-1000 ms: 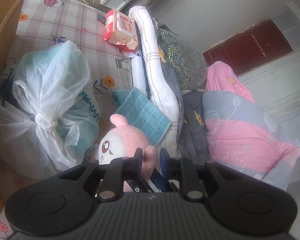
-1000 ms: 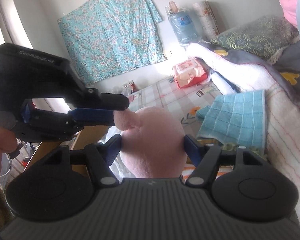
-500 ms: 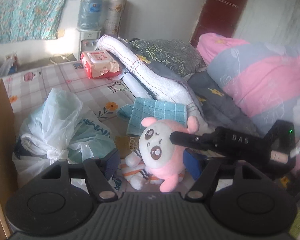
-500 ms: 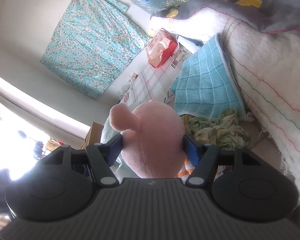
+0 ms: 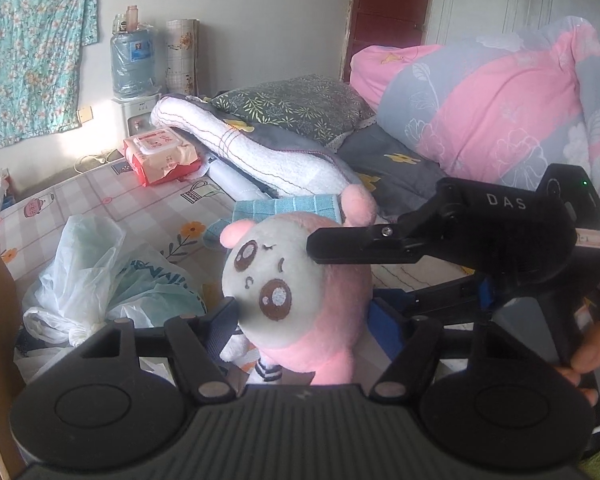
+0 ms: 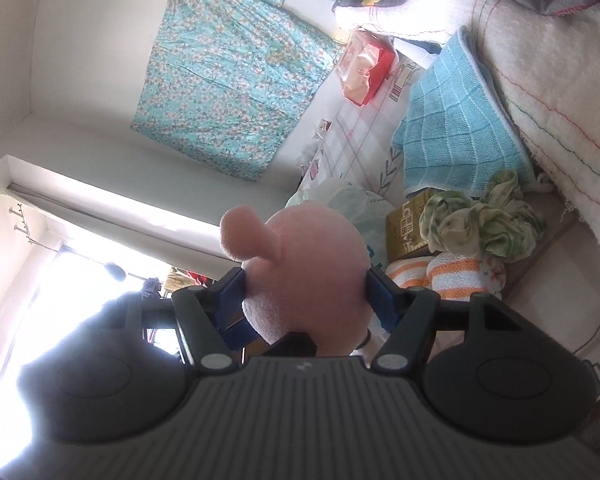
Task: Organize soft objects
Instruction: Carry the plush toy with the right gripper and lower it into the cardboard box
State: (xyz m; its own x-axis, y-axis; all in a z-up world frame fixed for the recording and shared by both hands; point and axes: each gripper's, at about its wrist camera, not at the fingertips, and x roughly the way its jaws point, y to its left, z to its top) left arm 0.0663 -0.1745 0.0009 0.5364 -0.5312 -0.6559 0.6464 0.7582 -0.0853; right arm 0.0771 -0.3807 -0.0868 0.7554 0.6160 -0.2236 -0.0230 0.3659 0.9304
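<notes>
Pink plush toy (image 5: 300, 280) held above bed (image 5: 112, 208), head pinched by right hand-held gripper (image 6: 304, 292). Ear grip just dropped by left hand-held gripper (image 5: 300, 320), jaws now spread around toy. Handoff basically done, placement pending.

I saw pink plush toy (image 5: 296, 280) held off bed, head pinched at both sides between right gripper's (image 6: 306, 292) blue pads; white face, brown eyes and two round pink ears turned toward my left camera, tilted; small white limbs hung below. Folded teal towel (image 6: 456, 120) lay flat on bed, against white blanket roll (image 5: 260, 152)
</notes>
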